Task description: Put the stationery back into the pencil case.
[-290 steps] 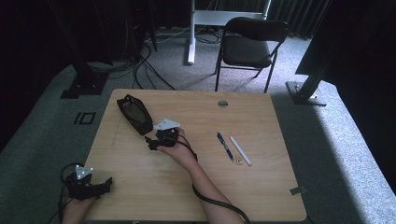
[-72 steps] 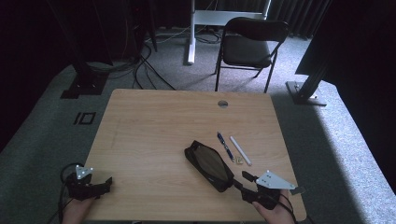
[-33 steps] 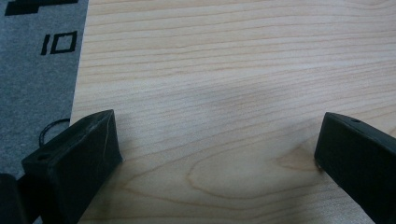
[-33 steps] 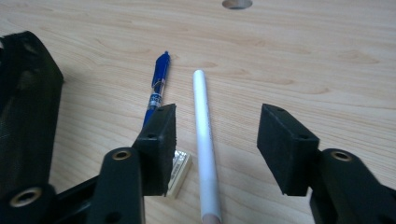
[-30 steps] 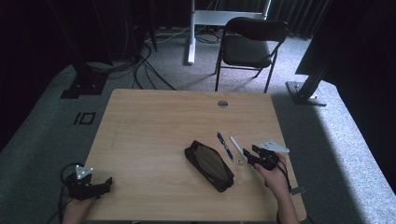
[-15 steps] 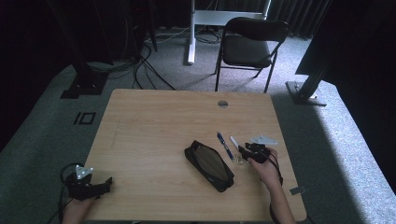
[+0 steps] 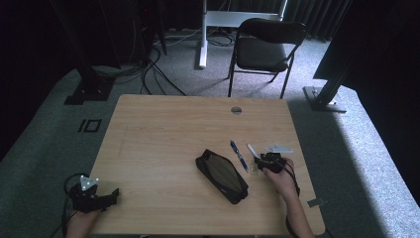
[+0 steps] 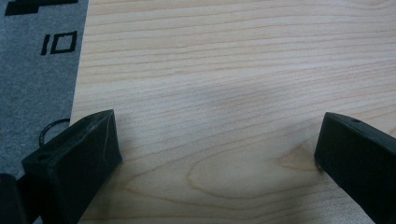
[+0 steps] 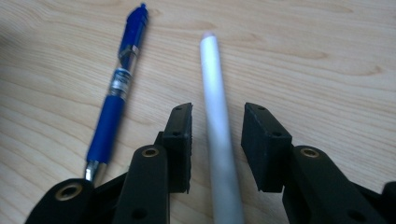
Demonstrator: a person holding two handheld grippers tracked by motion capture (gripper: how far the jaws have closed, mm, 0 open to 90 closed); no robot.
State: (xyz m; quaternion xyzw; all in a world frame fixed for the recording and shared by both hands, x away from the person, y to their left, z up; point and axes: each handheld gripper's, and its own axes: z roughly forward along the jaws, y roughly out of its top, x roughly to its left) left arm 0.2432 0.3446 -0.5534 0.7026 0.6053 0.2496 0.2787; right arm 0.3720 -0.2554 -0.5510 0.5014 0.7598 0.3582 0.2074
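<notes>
Right gripper straddles the white pen lying on the table, jaws narrowed either side but not yet touching it. The blue pen lies just beside; a skewed squeeze could roll the round barrel away or nudge its neighbour. Left gripper rests wide open, empty.

Case left of pens (mid-table)
</notes>
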